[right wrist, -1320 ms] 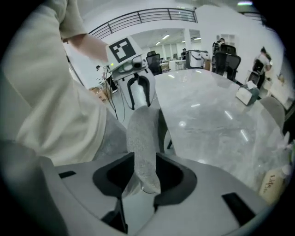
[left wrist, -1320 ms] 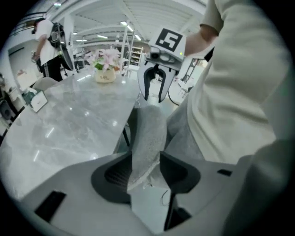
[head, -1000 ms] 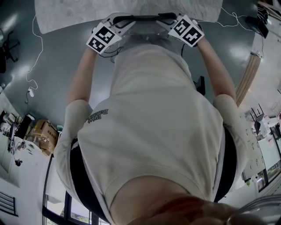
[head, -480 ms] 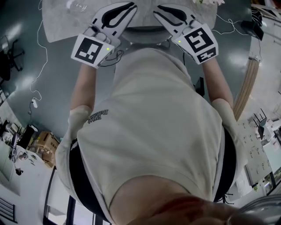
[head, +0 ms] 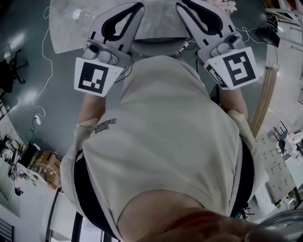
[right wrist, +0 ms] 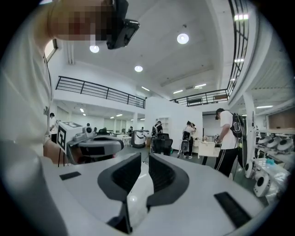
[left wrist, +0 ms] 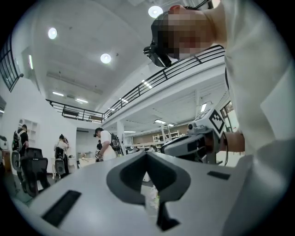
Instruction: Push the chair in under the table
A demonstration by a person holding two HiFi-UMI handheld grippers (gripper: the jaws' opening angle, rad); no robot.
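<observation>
In the head view the grey chair (head: 156, 46) shows only as a curved back just past my chest, tucked against the pale table (head: 66, 28). Both grippers are raised well above it and point level, away from my body, touching nothing. My left gripper (head: 139, 6) is shut, its tips meeting with nothing between them (left wrist: 146, 155). On my right gripper (head: 182, 4) the jaws are closing; a narrow slit still shows between them and it is empty (right wrist: 144, 157). Each gripper view catches the other gripper beside it: the right one (left wrist: 198, 140), the left one (right wrist: 90, 144).
A clear glass (head: 81, 14) stands on the table's left part and flowers (head: 222, 4) at its far right. Cables trail over the grey floor (head: 40, 71). Cardboard boxes (head: 47, 165) lie by the left. Several people (right wrist: 226, 138) stand among desks across the hall.
Both grippers have come up from the chair back toward the camera and swung to level. Their jaws have drawn together. The chair back now sits closer under the table edge.
</observation>
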